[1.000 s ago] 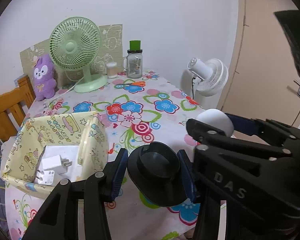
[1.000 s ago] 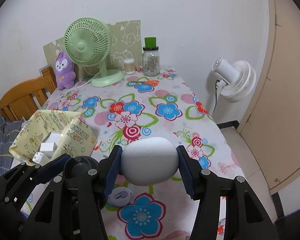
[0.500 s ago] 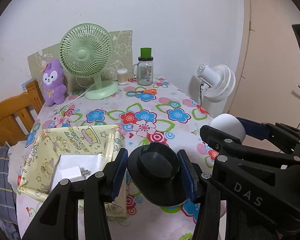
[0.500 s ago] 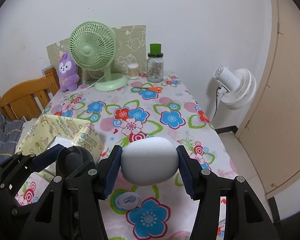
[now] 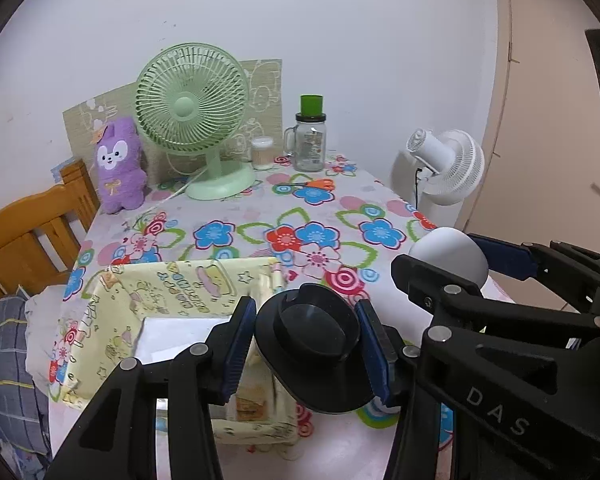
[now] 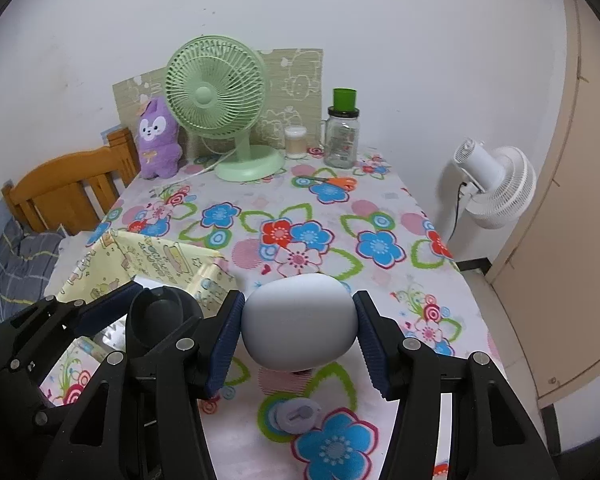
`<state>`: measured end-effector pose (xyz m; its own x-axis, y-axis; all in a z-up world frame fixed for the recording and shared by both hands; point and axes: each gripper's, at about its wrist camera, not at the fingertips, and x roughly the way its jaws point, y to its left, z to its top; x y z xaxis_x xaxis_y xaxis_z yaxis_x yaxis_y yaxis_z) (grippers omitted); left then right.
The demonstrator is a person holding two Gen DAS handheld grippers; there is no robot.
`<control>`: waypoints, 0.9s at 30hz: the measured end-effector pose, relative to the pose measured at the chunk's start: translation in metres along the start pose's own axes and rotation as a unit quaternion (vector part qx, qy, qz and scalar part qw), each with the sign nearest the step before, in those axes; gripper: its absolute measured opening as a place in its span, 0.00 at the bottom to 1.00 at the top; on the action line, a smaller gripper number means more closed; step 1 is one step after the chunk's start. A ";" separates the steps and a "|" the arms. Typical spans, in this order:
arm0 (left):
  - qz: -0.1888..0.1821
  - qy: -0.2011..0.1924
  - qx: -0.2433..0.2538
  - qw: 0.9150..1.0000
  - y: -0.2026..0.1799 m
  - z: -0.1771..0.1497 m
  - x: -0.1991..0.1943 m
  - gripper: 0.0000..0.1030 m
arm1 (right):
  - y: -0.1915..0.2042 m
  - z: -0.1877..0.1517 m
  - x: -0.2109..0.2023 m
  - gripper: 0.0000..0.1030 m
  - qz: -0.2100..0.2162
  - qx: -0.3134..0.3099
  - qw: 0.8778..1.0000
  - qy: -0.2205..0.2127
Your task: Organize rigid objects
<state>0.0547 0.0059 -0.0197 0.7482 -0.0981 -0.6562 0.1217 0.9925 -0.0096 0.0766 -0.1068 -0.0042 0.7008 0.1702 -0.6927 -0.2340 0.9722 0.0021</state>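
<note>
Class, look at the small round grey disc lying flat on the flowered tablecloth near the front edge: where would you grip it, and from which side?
Grip the small round grey disc across its outer rim, coming from straight above. It lies flat and low on the flowered tablecloth, so the rim probably offers the only opposing faces; the raised tab in its middle looks too small to hold.

Both tools are built alike. The left gripper (image 5: pixel 306 346) has two black plastic arms with angular, triangular cut-outs, joined by round silver screw heads at the pivots. Its jaws carry ribbed dark-blue pads on their inner faces. The right gripper (image 6: pixel 300 330) shows the same black frame, the same silver screws and the same ribbed blue pads. Seen from the left camera, the right gripper's side arm bears the raised letters "DAS".
</note>
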 end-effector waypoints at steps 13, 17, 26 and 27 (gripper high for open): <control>0.010 0.023 -0.012 1.000 0.043 0.002 0.014 0.51 | 0.041 0.015 0.026 0.56 0.023 -0.026 0.999 0.010; 0.018 0.032 -0.014 0.999 0.055 0.000 0.020 0.51 | 0.053 0.019 0.038 0.56 0.034 -0.035 0.999 0.018; 0.004 0.075 -0.013 0.997 0.081 0.001 0.041 0.51 | 0.079 0.026 0.065 0.56 0.055 -0.054 0.996 0.035; 0.001 0.080 -0.013 0.997 0.083 0.000 0.044 0.51 | 0.082 0.026 0.069 0.56 0.056 -0.057 0.996 0.038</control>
<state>0.0975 0.0843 -0.0496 0.6342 -0.0849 -0.7685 0.1009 0.9945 -0.0266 0.1230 -0.0110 -0.0326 0.6137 0.2602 -0.7454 -0.3858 0.9226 0.0044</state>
